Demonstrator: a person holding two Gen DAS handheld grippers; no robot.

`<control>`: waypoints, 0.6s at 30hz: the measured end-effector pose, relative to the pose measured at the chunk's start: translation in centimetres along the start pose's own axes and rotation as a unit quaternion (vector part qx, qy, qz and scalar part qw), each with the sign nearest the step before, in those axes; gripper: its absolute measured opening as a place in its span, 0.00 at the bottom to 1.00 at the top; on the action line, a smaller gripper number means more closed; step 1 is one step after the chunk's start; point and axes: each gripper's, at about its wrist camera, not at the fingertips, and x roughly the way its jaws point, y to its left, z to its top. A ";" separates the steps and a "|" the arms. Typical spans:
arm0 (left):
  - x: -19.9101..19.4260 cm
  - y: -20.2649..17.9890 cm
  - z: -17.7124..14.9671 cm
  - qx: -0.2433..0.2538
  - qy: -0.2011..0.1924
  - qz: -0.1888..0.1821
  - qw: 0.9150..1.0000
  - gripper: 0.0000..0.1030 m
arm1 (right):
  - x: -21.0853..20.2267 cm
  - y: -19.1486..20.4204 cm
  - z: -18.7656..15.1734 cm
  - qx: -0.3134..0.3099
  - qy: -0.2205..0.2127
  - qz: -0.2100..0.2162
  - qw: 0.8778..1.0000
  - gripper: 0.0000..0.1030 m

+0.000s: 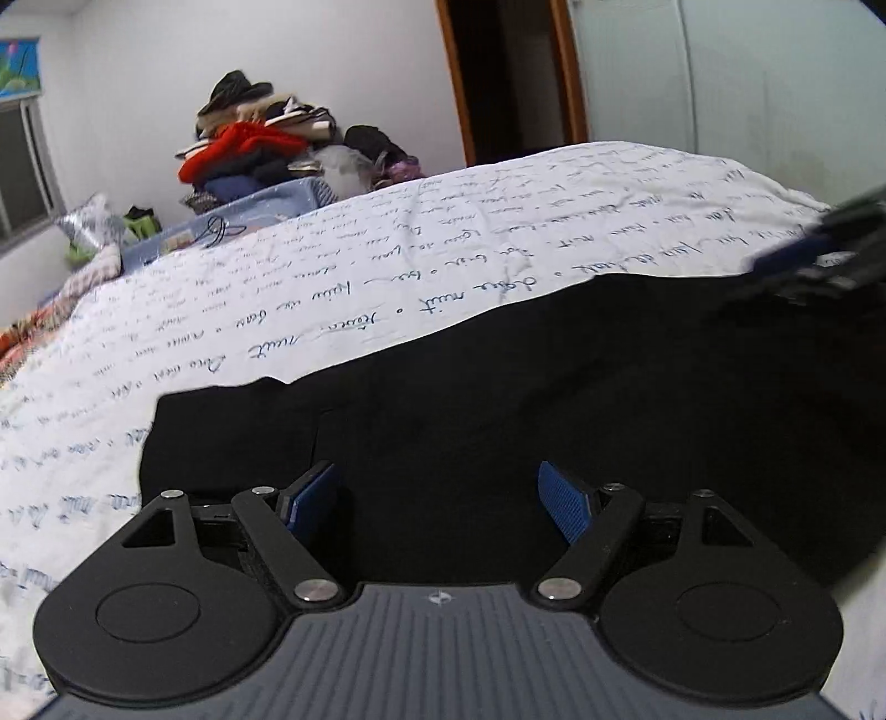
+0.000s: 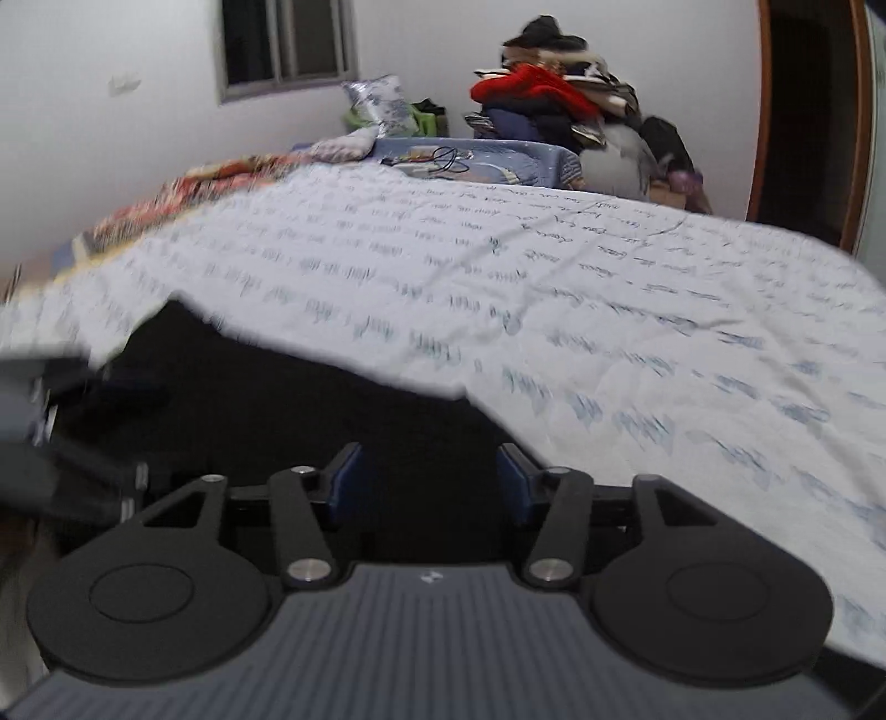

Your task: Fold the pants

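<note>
Both tongs, left gripper [image 1: 437, 501] and right gripper [image 2: 429, 479], gape released over black pants [image 1: 498, 387]; we lose their folds in darkness beneath, script-printed sheet [image 1: 387, 249] beyond.

a white bedsheet printed with lines of blue handwriting [image 1: 443, 260] covers the bed. at its far end lies a pale blue patterned cloth [image 2: 487, 160] with a thin black cable [image 2: 443, 158] coiled on it. behind that rises a tall heap of clothes topped with a red garment [image 1: 243, 147]. a silvery patterned pillow [image 2: 382, 108] rests under a dark barred window [image 2: 288, 41]. a brown wooden door frame [image 1: 459, 83] borders a dark doorway.
</note>
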 end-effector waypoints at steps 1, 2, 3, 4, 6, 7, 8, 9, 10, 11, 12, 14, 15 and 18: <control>-0.3 -0.1 0.0 -0.003 -0.003 -0.007 1.000 0.77 | -1.5 -0.2 -1.0 -0.003 0.002 -0.009 1.000 0.49; -0.7 -0.3 0.5 -0.009 -0.007 -0.020 1.000 0.77 | -2.9 -0.8 -2.0 0.006 0.003 -0.018 1.000 0.50; -0.9 -0.1 1.0 -0.014 -0.013 -0.037 0.999 0.77 | -4.2 -1.7 -2.9 0.021 0.002 -0.029 0.999 0.52; -0.8 -0.4 1.8 -0.019 -0.021 -0.056 0.998 0.77 | -5.3 -2.7 -3.8 0.039 0.000 -0.045 0.998 0.57; -1.7 -1.9 2.4 -0.016 -0.033 -0.091 0.995 0.77 | -6.7 -5.2 -5.7 0.070 0.011 -0.090 0.993 0.63; -1.3 -3.1 2.9 -0.009 -0.036 -0.100 0.994 0.77 | -6.9 -6.2 -6.5 0.083 0.024 -0.125 0.988 0.63; -1.4 -4.2 3.1 -0.001 -0.036 -0.106 0.994 0.77 | -7.5 -7.0 -7.2 0.094 0.029 -0.160 0.982 0.62; -1.3 -5.5 3.3 0.010 -0.035 -0.113 0.993 0.77 | -8.4 -7.3 -7.7 0.104 0.020 -0.163 0.981 0.62; -0.9 -6.8 3.3 0.022 -0.033 -0.119 0.992 0.77 | -9.3 -7.3 -7.9 0.117 0.005 -0.153 0.981 0.62; -0.7 -8.1 3.1 0.034 -0.030 -0.122 0.992 0.77 | -10.2 -7.1 -8.2 0.129 -0.015 -0.137 0.982 0.64; -0.4 -9.4 2.8 0.049 -0.024 -0.123 0.991 0.77 | -10.7 -6.8 -8.4 0.133 -0.027 -0.122 0.983 0.71; 0.3 -11.6 1.7 0.085 -0.001 -0.123 0.989 0.77 | -10.5 -5.6 -9.1 0.109 -0.010 -0.130 0.985 0.82; -0.1 -12.2 1.3 0.096 -0.012 -0.113 0.989 0.77 | -9.9 -4.8 -9.6 0.088 0.013 -0.143 0.986 0.82; -0.7 -13.1 1.7 0.118 -0.021 -0.121 0.985 0.77 | -10.1 -2.6 -11.3 0.023 0.032 -0.163 0.986 0.82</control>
